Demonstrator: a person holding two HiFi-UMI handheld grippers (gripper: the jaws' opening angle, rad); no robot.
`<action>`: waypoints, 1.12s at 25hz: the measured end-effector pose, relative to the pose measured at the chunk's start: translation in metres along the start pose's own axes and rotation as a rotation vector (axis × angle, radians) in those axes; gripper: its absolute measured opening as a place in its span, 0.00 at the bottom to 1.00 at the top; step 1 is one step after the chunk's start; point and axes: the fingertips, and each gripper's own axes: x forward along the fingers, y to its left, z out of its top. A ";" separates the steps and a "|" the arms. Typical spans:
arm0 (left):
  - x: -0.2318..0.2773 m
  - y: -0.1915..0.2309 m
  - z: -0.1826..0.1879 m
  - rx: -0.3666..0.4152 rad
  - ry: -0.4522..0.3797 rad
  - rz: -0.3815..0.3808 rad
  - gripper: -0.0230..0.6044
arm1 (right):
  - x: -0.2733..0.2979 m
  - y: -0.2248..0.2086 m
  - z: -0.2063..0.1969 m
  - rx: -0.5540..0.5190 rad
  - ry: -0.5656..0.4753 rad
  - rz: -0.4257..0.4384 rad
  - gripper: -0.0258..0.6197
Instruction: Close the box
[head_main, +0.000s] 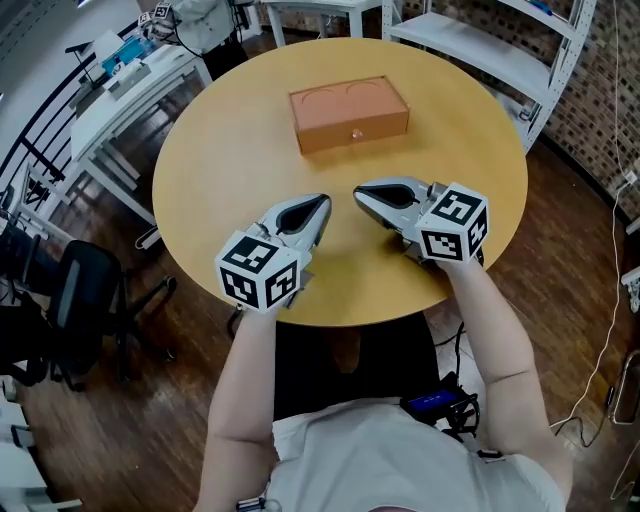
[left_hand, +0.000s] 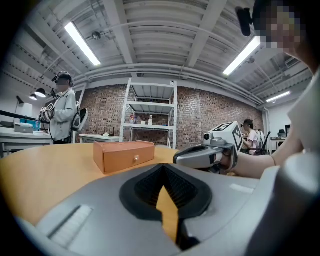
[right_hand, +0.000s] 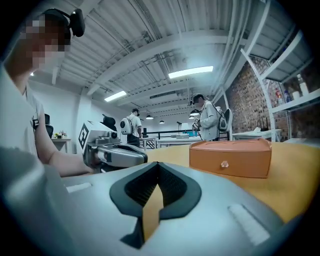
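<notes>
The small orange-brown rectangular box sits on the far side of the round wooden worktop with its lid seemingly down (closing looks finished), well apart from the left claw and right claw, both pressed together and empty, so I judge that only a check remains.

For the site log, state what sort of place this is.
Probably a lab or workshop in an industrial building: bare red brick wall, white metal shelving rack, and a standing person wearing head-mounted gear.
</notes>
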 end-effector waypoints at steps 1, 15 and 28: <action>0.000 0.000 -0.001 -0.001 0.001 0.000 0.04 | 0.000 0.000 -0.001 0.002 0.001 -0.004 0.04; 0.004 -0.002 -0.002 -0.003 0.004 0.001 0.04 | -0.004 -0.007 -0.004 0.014 0.006 -0.046 0.04; 0.004 -0.001 -0.001 -0.002 0.001 0.002 0.04 | -0.004 -0.008 -0.003 0.011 0.005 -0.044 0.04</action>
